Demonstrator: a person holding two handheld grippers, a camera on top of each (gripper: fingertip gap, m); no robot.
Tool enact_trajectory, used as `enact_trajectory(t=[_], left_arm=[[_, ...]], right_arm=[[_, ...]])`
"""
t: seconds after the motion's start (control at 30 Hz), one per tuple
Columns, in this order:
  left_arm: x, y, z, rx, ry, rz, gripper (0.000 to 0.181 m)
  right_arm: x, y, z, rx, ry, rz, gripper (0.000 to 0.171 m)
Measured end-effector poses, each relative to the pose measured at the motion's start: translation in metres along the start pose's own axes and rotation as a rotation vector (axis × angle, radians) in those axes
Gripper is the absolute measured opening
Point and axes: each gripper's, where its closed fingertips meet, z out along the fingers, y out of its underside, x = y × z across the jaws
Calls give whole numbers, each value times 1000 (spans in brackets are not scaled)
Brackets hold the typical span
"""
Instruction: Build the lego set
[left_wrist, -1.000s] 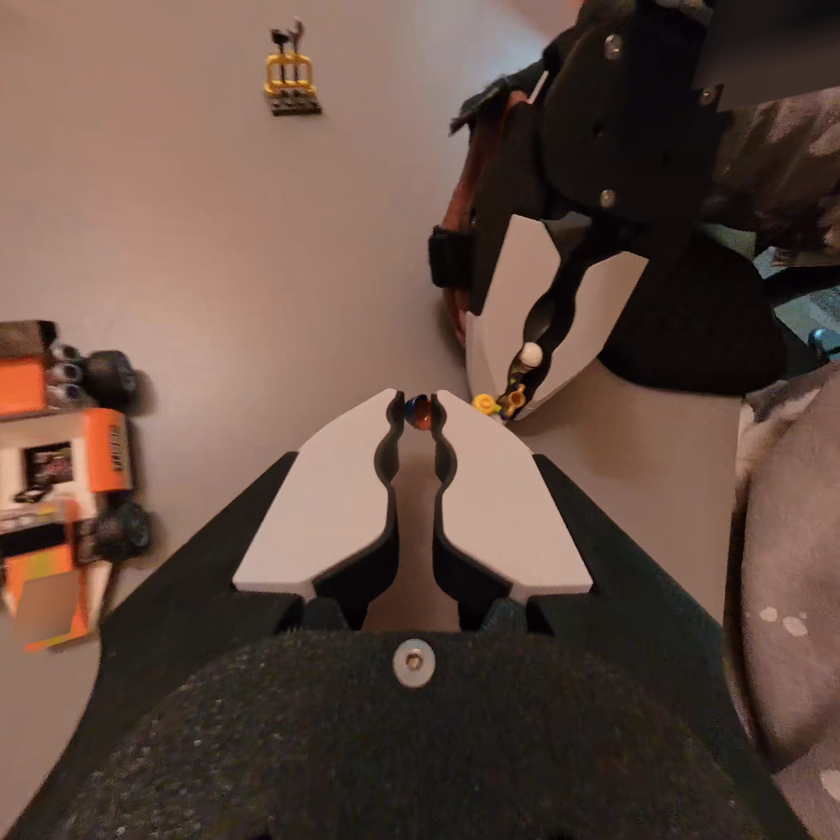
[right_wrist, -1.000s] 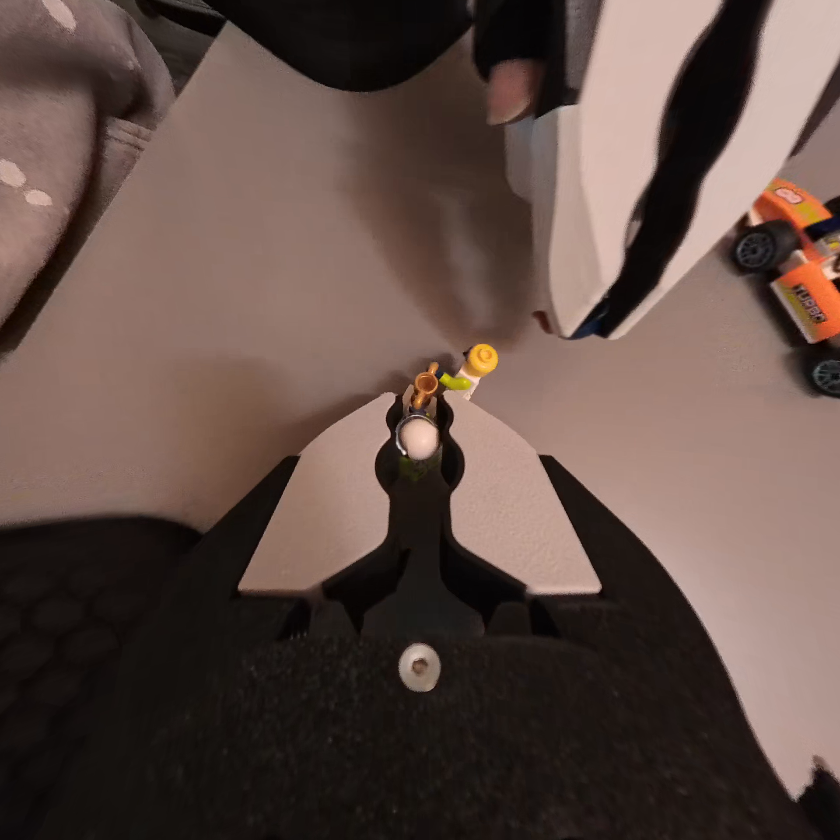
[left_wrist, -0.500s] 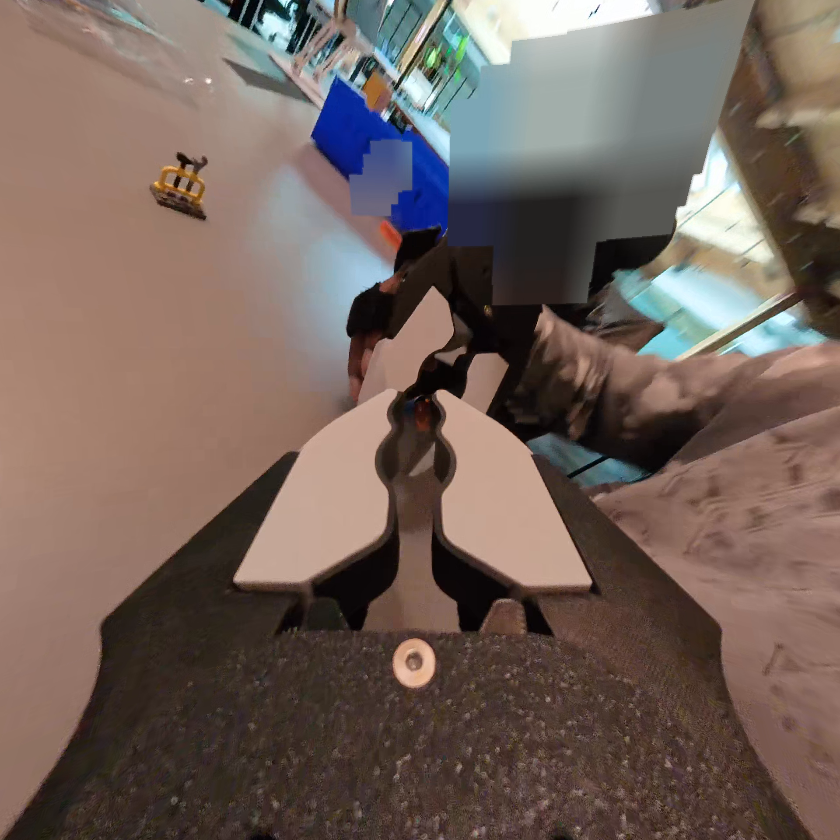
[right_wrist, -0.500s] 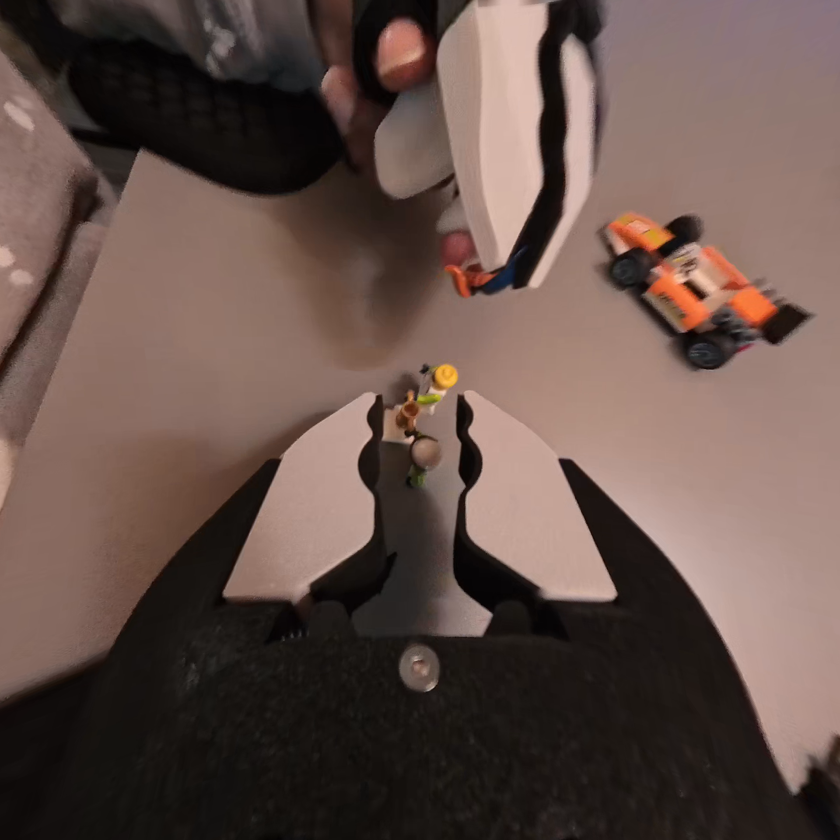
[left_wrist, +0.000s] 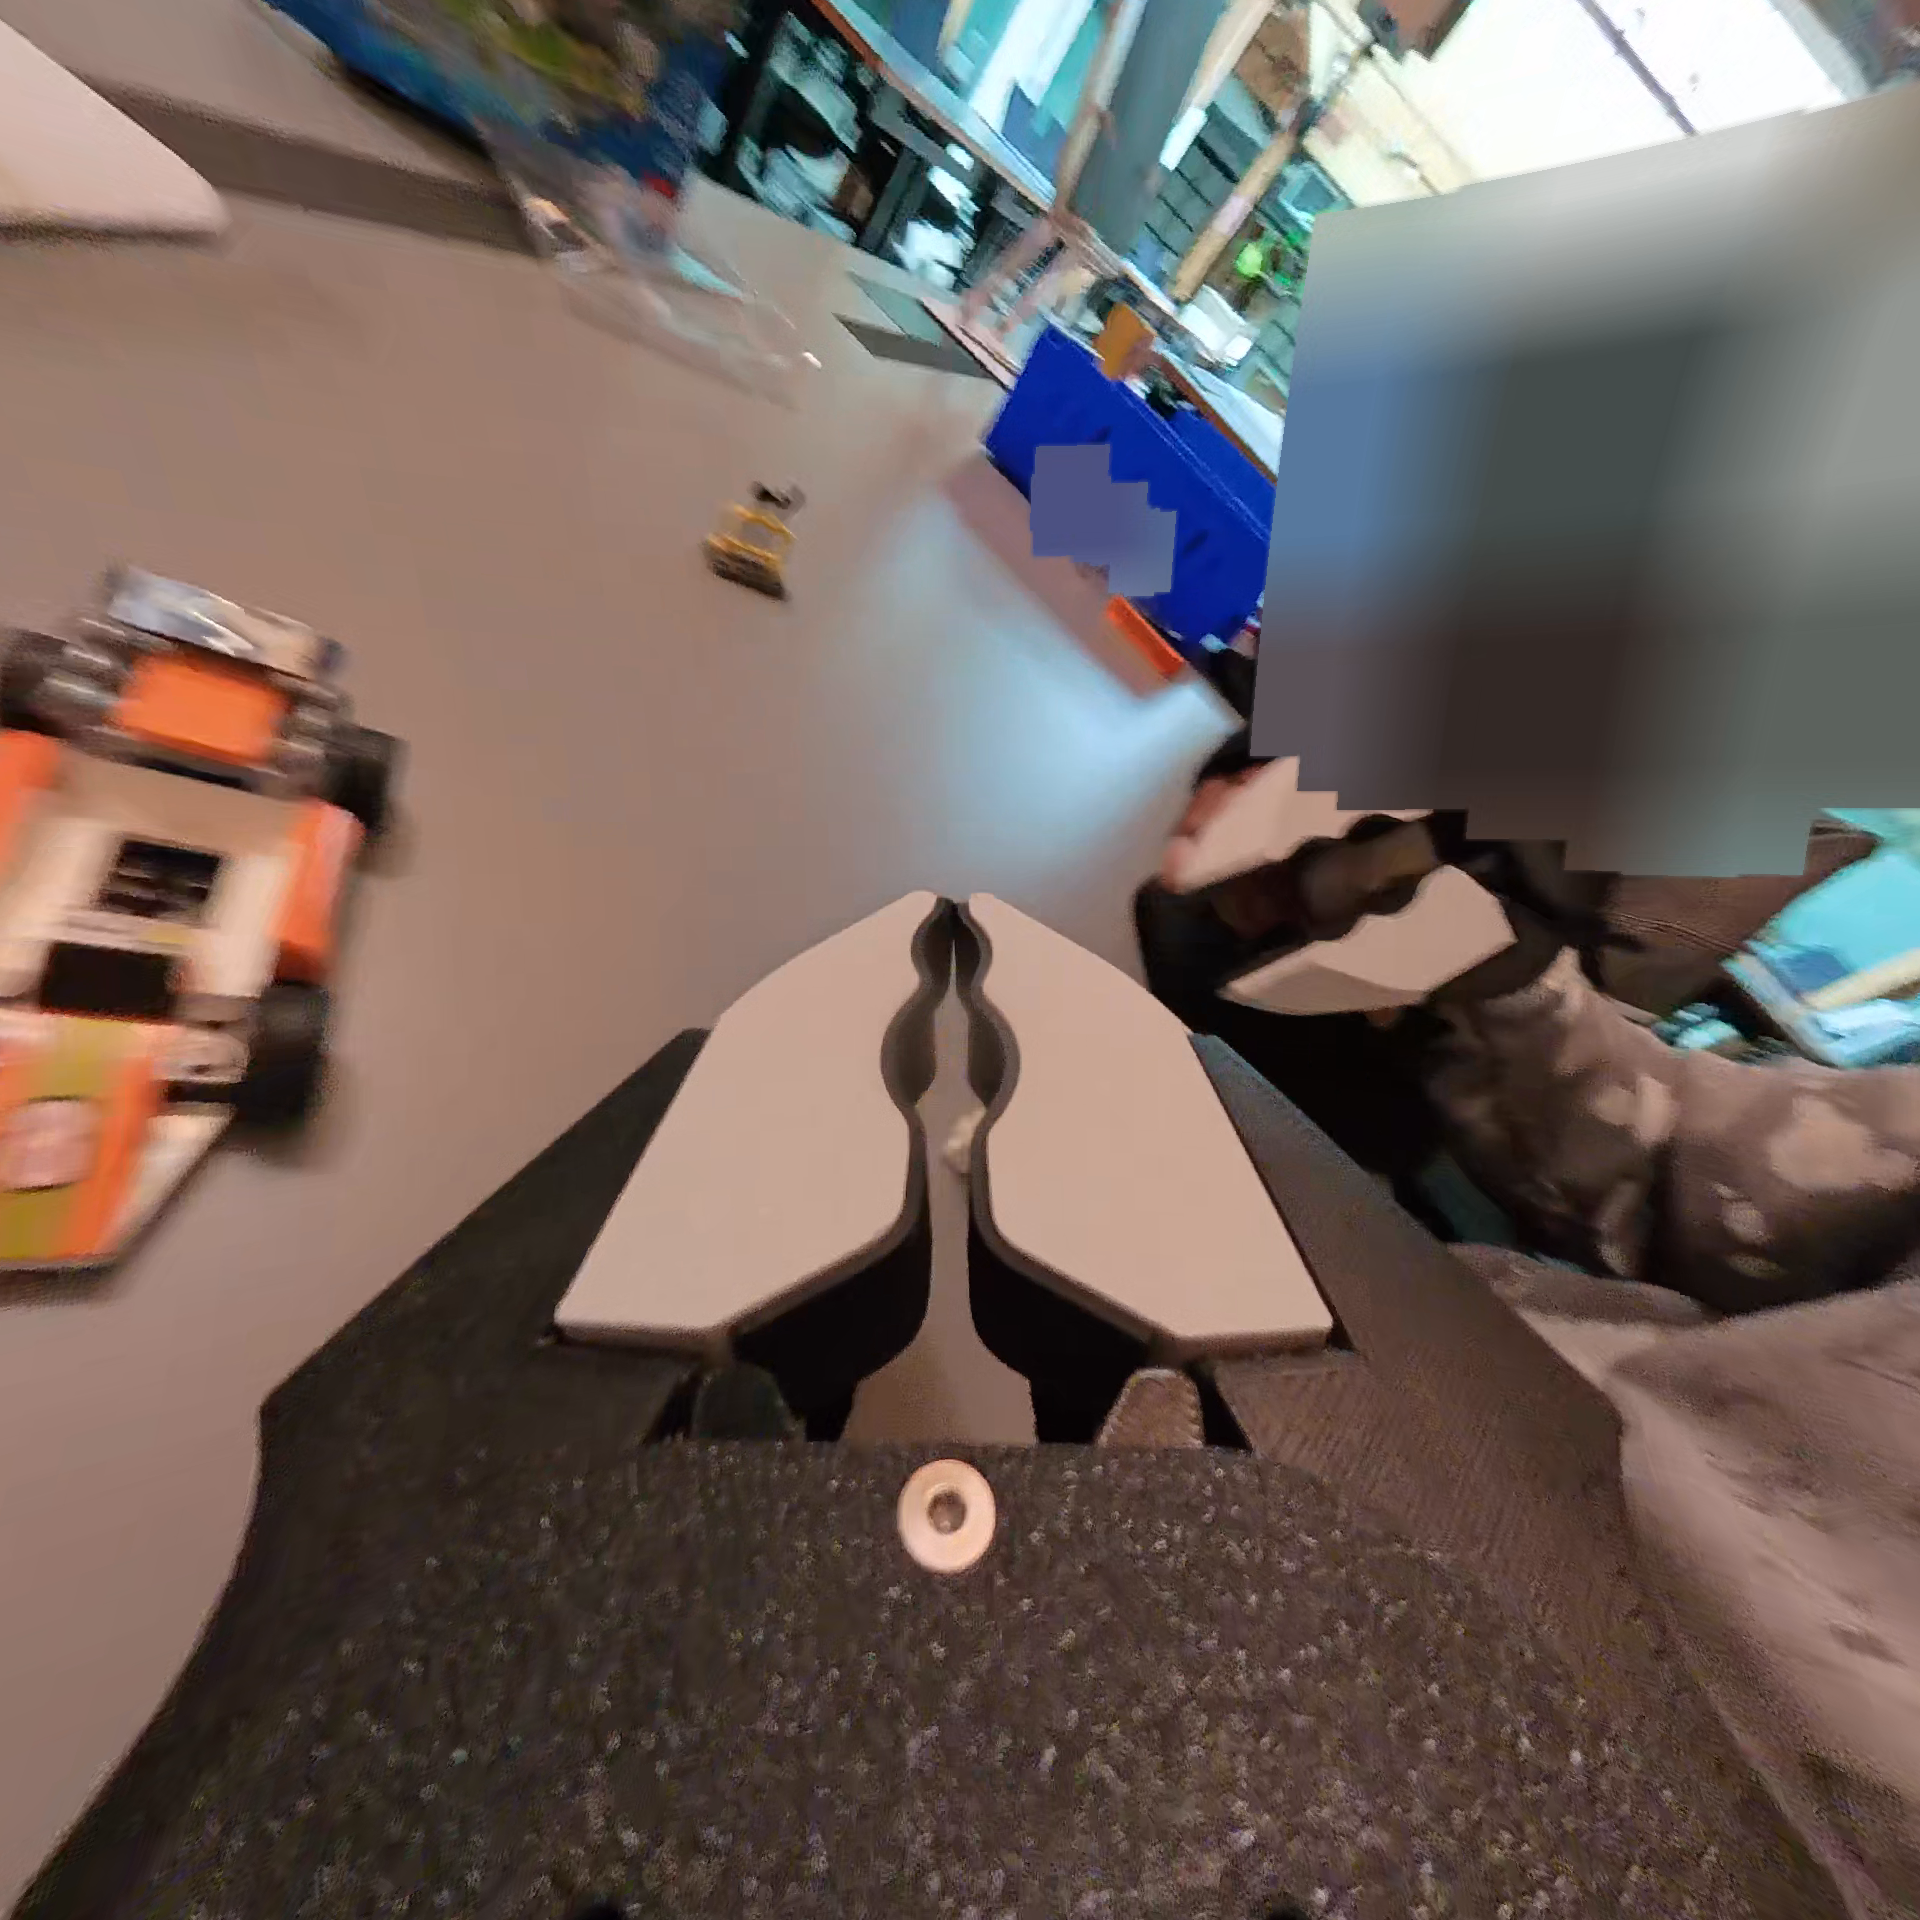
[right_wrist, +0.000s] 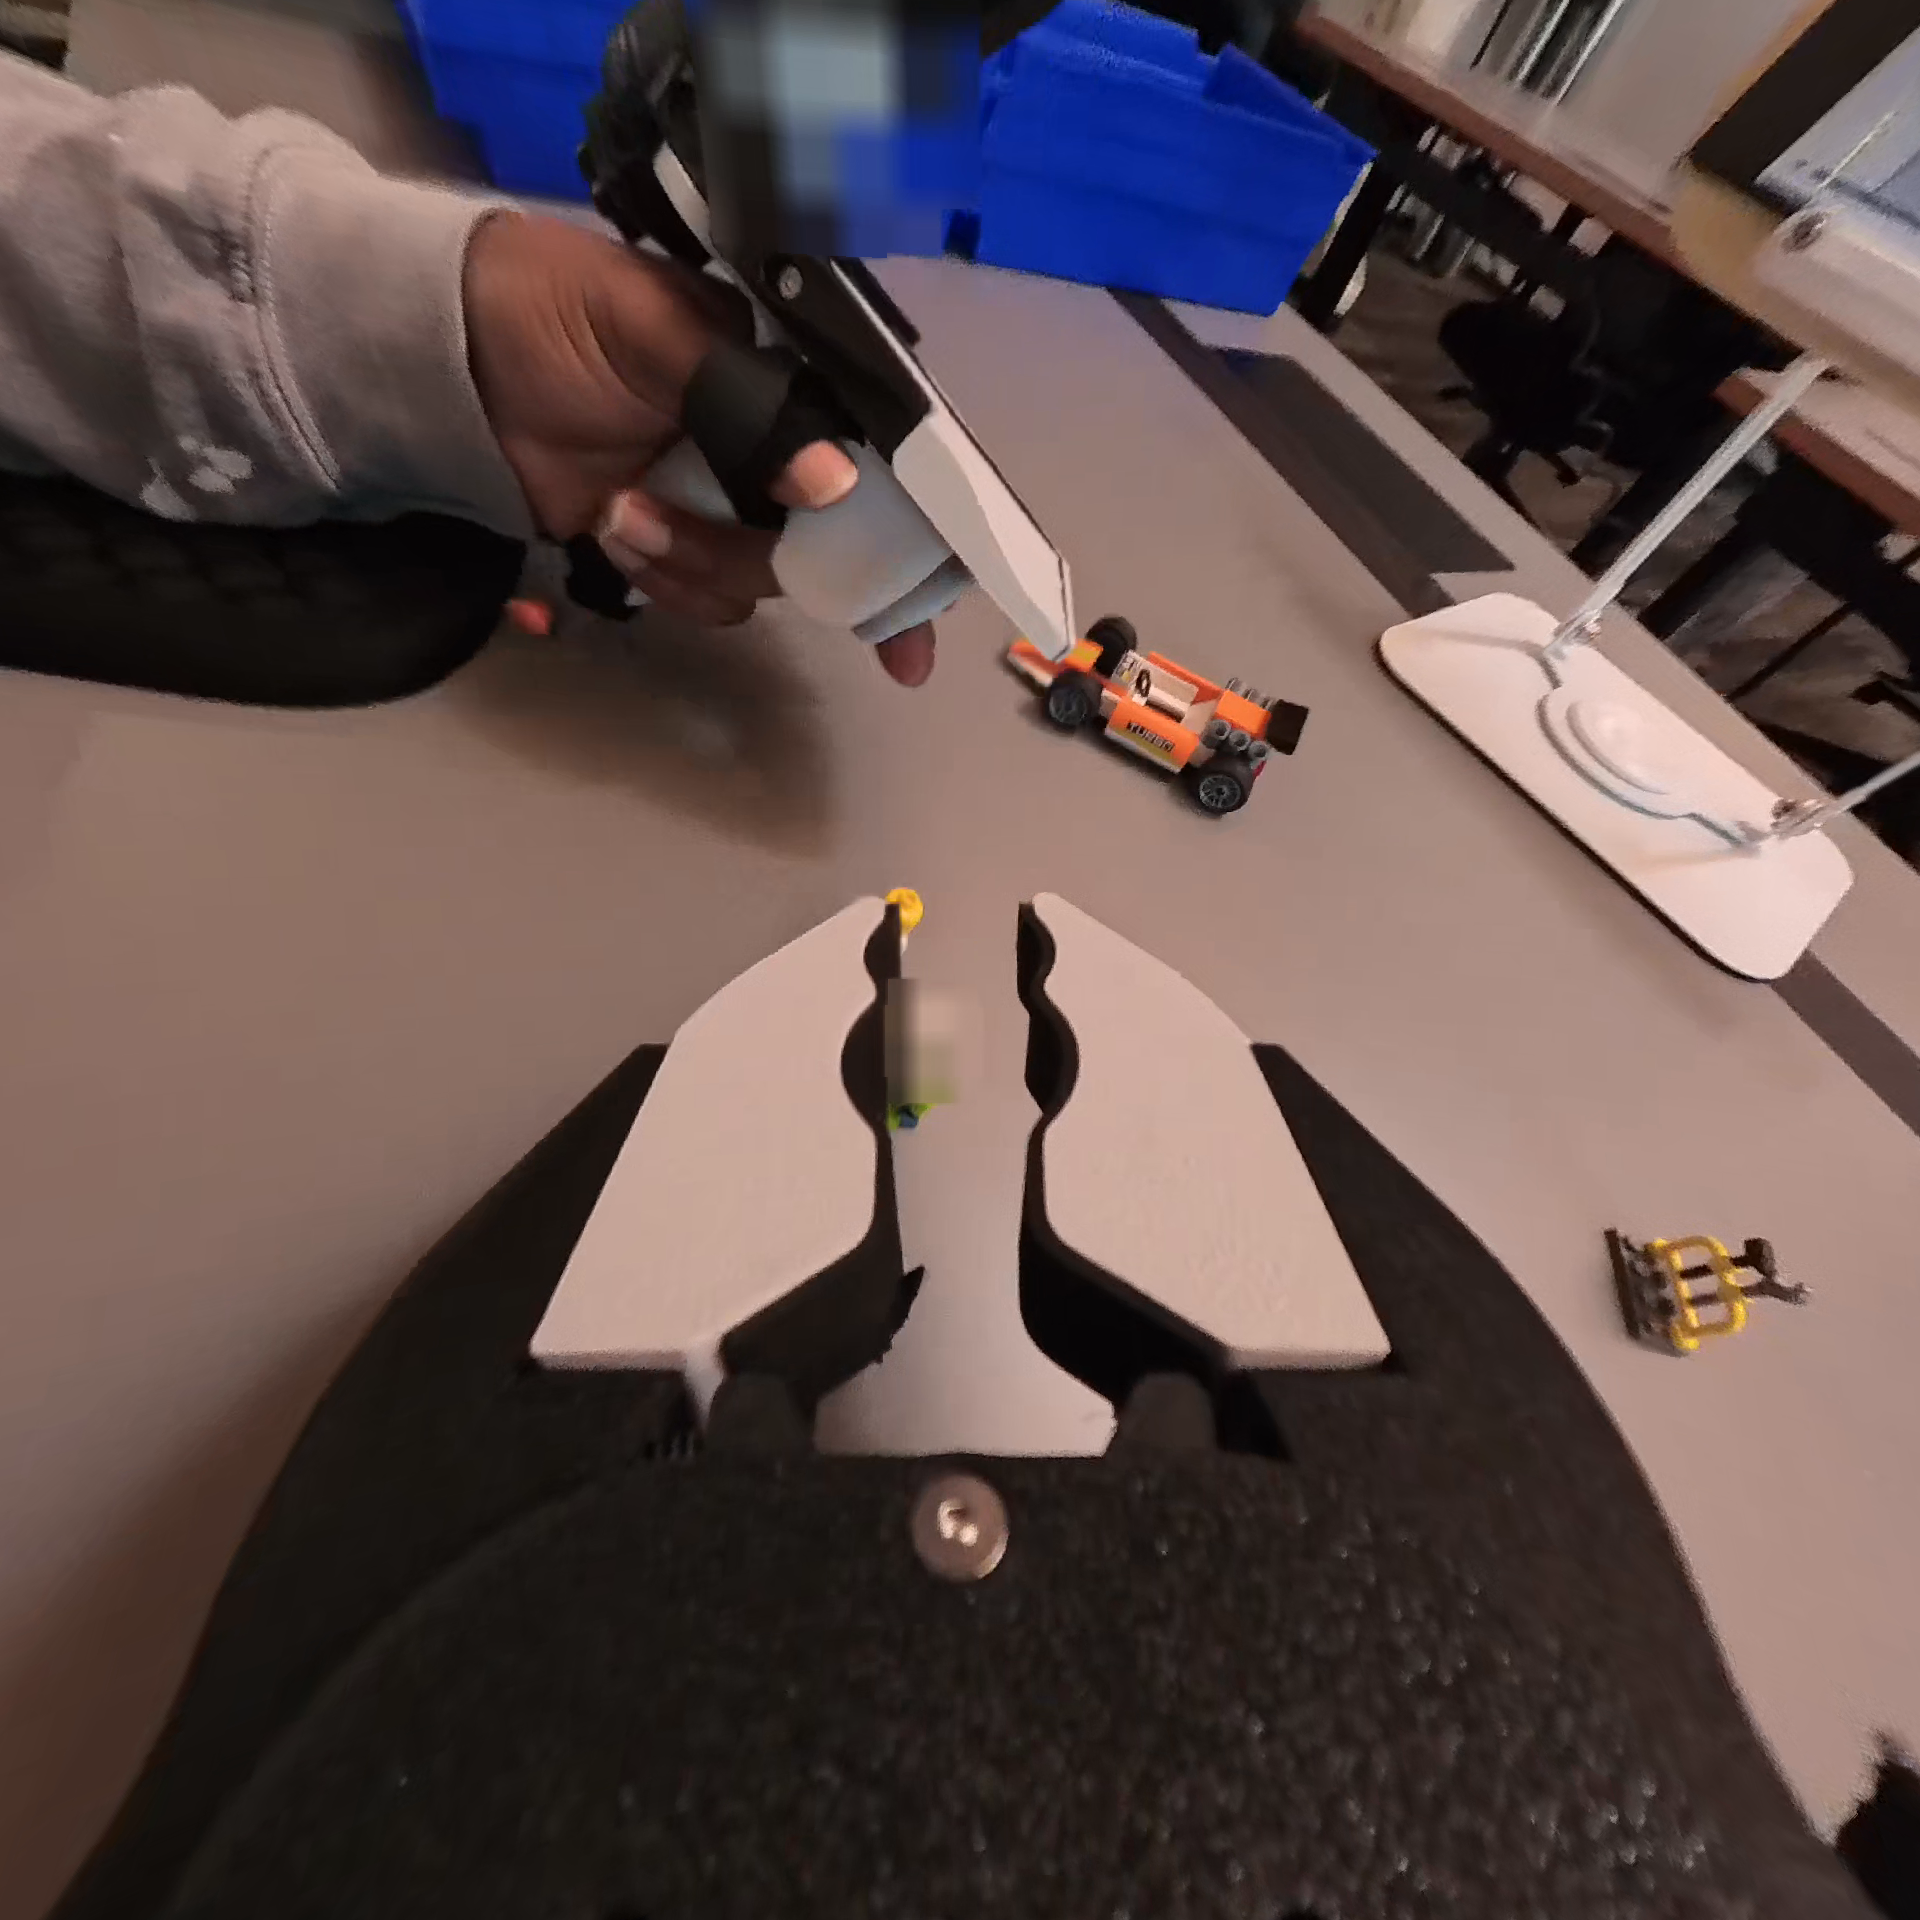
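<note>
Grey tabletop (right_wrist: 312, 935) carries every loose part at this moment. Your right gripper (right_wrist: 956, 909) stands open, its jaws parted around the small minifigure (right_wrist: 906, 1039), which lies on the tabletop between the jaws, closer to the left one; contact cannot be confirmed. The minifigure's long axis runs straight along the fingers, its yellow end (right_wrist: 902, 906) pointing away from you at the tip of the left finger, its green and blue end back toward the gripper body. A blurred patch hides its middle.

Your left gripper (left_wrist: 954, 914) is closed, tips nearly meeting. A pale scrap shows in the slot further back, but whether anything is held at the tips cannot be told. In the right wrist view, that gripper hangs ahead and to the left, its tip just above the nose of the orange race car (right_wrist: 1153, 717). The car lies ahead and to the right, nose toward the left gripper, long axis slanting from far-left to near-right. The small yellow-and-black assembly (right_wrist: 1683, 1294) sits well off to the right of your right gripper.

Recommendation: centre the minifigure between the right jaws before closing, and close on the torso rather than the yellow end, since a grip along the axis may let it pivot. Keep the left gripper steady above the car until the right one has a firm hold.
</note>
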Motion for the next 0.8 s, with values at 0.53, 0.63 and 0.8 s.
enact_trajectory(t=[0.53, 0.63, 0.8], left_arm=[[-17, -43, -32, 240, -126, 241, 1], [-16, -45, -34, 256, -139, 286, 1], [-14, -53, -44, 276, -195, 400, 1]], right_arm=[[12, -6, 0, 185, 132, 20, 12], [26, -9, -6, 235, 185, 84, 10], [42, -10, -14, 279, 231, 160, 9]])
